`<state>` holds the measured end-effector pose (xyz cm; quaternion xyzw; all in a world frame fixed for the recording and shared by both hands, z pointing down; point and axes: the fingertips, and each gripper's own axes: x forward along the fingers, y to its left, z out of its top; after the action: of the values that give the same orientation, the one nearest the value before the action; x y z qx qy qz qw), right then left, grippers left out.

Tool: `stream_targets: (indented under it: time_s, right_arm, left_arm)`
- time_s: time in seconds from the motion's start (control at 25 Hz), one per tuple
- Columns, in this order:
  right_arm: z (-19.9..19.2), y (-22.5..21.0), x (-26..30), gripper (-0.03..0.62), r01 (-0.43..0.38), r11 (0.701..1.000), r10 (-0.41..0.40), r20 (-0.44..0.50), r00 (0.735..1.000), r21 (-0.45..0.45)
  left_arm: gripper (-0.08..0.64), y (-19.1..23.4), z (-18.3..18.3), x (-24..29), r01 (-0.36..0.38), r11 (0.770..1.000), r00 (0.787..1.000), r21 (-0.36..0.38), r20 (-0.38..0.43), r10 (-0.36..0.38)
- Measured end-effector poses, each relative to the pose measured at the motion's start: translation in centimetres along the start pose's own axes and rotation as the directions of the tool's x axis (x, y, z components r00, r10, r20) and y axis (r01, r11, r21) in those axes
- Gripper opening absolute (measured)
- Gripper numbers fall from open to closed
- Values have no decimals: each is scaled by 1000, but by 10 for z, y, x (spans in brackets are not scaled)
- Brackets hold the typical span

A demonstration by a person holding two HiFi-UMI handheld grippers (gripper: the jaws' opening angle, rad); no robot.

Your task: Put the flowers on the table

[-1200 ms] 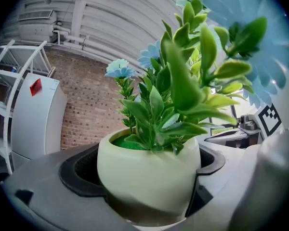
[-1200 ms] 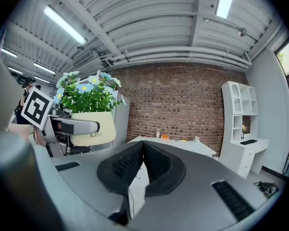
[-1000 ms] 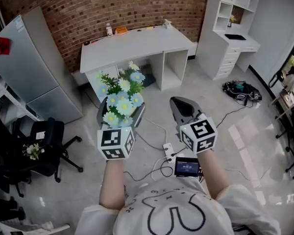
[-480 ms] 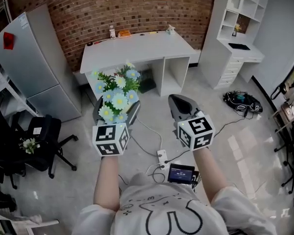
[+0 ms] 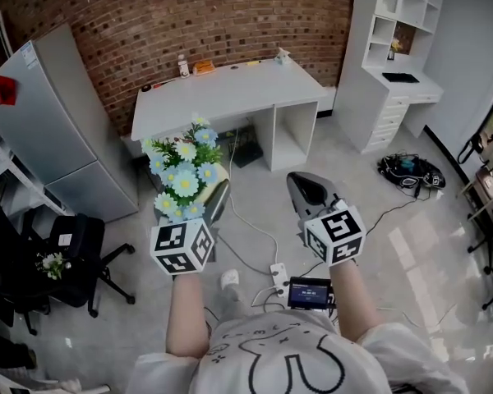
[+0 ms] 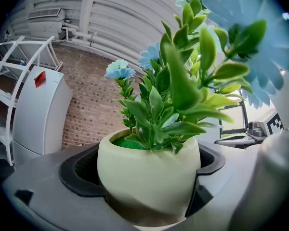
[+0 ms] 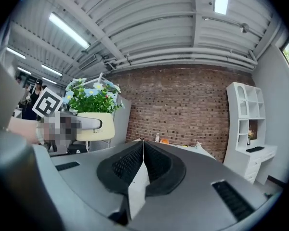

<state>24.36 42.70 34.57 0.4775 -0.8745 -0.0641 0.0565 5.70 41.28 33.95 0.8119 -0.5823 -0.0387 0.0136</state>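
Flowers: the glossy cream round pot (image 6: pixel 149 174) of pale blue and white artificial flowers (image 5: pixel 183 167) hangs over the floor, well apart from the white desk table (image 5: pixel 230 93).
Left gripper (image 5: pixel 189 199): its jaws pinch the pot on both sides.
Right gripper (image 5: pixel 306 189): jaws pressed together, holding nothing.
Slip risk: the pot wall is round and smooth, so I think a tilt may let it slide out.
Floor risk: the white cables and power strip (image 5: pixel 277 271) lie near the feet; a step there may cause stumbling.
Placement risk: if it is set too near the desk edge, the tall bouquet may tip it.
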Motion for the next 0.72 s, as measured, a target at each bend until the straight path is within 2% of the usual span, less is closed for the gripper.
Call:
stream_targets:
  time_s: [0.2, 0.4, 0.72]
  right_arm:
    - [-4, -13, 41, 20, 22, 998, -25, -45, 999, -62]
    - [2, -25, 101, 20, 36, 999, -37, -20, 999, -23]
    - [5, -18, 195, 20, 46, 999, -46, -30, 998, -13]
  left_arm:
    - [552, 30, 5, 32, 17, 1000, 1000, -12, 16, -17]
    - [552, 58, 11, 75, 44, 997, 999, 70, 28, -46]
    - [552, 129, 12, 131, 47, 995, 998, 84, 24, -49]
